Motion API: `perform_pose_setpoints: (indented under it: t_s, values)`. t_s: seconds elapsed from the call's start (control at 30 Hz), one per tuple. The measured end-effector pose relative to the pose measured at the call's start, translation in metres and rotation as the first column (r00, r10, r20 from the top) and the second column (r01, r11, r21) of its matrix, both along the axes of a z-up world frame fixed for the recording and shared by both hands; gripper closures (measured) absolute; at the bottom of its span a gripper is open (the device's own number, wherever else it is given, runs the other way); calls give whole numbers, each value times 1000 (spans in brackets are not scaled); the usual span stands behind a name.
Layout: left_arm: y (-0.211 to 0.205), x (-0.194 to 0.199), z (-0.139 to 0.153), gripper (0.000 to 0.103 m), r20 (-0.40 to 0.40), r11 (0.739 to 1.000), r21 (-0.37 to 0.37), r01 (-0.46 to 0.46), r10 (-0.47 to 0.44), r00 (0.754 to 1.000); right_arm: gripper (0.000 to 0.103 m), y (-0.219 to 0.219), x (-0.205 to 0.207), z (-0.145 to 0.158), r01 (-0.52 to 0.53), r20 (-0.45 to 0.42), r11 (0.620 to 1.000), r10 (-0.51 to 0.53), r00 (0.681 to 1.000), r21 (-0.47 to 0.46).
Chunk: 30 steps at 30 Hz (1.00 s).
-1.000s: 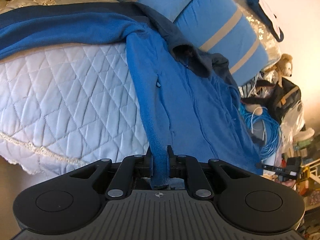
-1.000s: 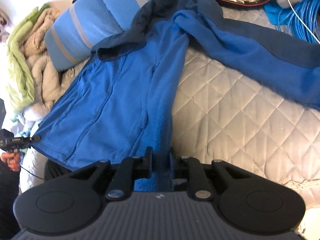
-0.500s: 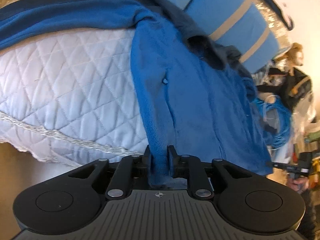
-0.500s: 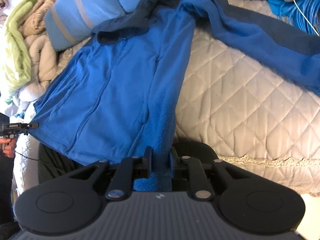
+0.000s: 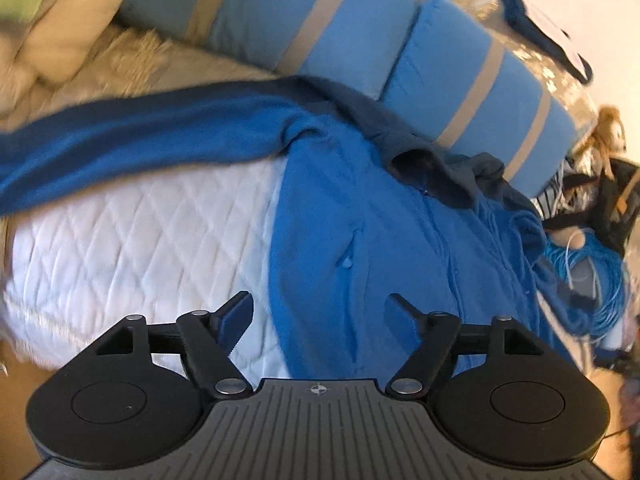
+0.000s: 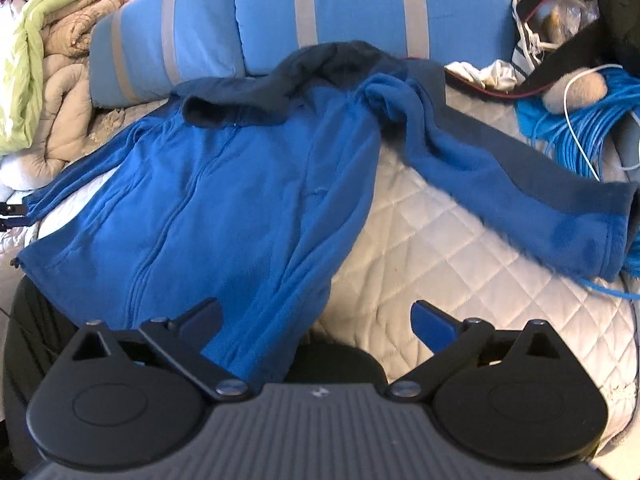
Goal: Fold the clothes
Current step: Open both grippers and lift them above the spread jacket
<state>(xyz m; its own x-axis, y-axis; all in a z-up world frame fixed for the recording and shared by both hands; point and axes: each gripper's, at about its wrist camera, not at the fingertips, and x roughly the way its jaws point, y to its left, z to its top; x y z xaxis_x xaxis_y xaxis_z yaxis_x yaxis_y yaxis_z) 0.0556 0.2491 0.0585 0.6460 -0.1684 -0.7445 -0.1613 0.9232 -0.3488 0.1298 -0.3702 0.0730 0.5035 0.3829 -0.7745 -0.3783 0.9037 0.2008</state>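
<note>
I see the blue fleece jacket point(image 6: 224, 200) spread front-up on the quilted bed point(image 6: 440, 248), sleeves out; both my left gripper point(image 5: 320, 312) and right gripper point(image 6: 316, 320) gape wide, holding nothing. It's soft, floppy, light; I'd pinch hem corners or cuff

Blue fleece jacket point(image 6: 224, 200) lies spread before the wide-open right claw point(image 6: 316, 320).

Jacket point(image 6: 224, 200) on quilt point(image 6: 432, 248), seemingly touching bolsters point(image 6: 360, 12) behind.
</note>
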Motion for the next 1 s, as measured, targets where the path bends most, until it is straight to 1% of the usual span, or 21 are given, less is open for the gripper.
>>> perform_pose_setpoints:
  t_s: [0.1, 0.23, 0.37, 0.43, 0.5, 0.57, 0.6, 0.73, 0.83, 0.93, 1.0]
  values:
    - [-17, 11, 7, 29, 18, 997, 67, 33, -34, 999, 0, 5, 4, 2, 0, 35, 1000, 0, 999, -7]
    - [-33, 30, 22, 29, 53, 989, 134, 67, -75, 996, 0, 15, 12, 8, -7, 92, 999, 10, 996, -31]
    - [-47, 50, 32, 28, 106, 977, 204, 55, -78, 991, 0, 24, 24, 18, -9, 172, 998, 19, 985, -54]
    - [-54, 62, 36, 28, 119, 973, 227, 48, -77, 990, 0, 25, 31, 21, -4, 178, 999, 14, 984, -53]
    - [-59, 73, 41, 28, 107, 973, 220, 65, -91, 990, 0, 26, 39, 24, 0, 181, 999, 9, 984, -52]
    - [-63, 83, 46, 28, 90, 975, 204, 88, -108, 990, 0, 24, 45, 28, 3, 163, 999, 6, 987, -53]
    - [-65, 86, 50, 28, 91, 975, 198, 99, -119, 989, 0, 23, 47, 31, 2, 155, 999, 6, 988, -54]
    - [-75, 93, 71, 28, 113, 969, 215, 124, -151, 982, 0, 13, 52, 48, -17, 154, 997, 27, 988, -70]
    - [-80, 97, 93, 28, 123, 969, 206, 139, -166, 978, 0, 7, 56, 63, -30, 156, 996, 42, 987, -83]
    - [-87, 97, 124, 28, 133, 961, 217, 171, -203, 970, 0, 0, 56, 82, -55, 150, 996, 66, 986, -74]
    - [-89, 96, 145, 28, 184, 962, 208, 179, -218, 959, 0, -3, 57, 98, -64, 164, 996, 74, 984, -62]
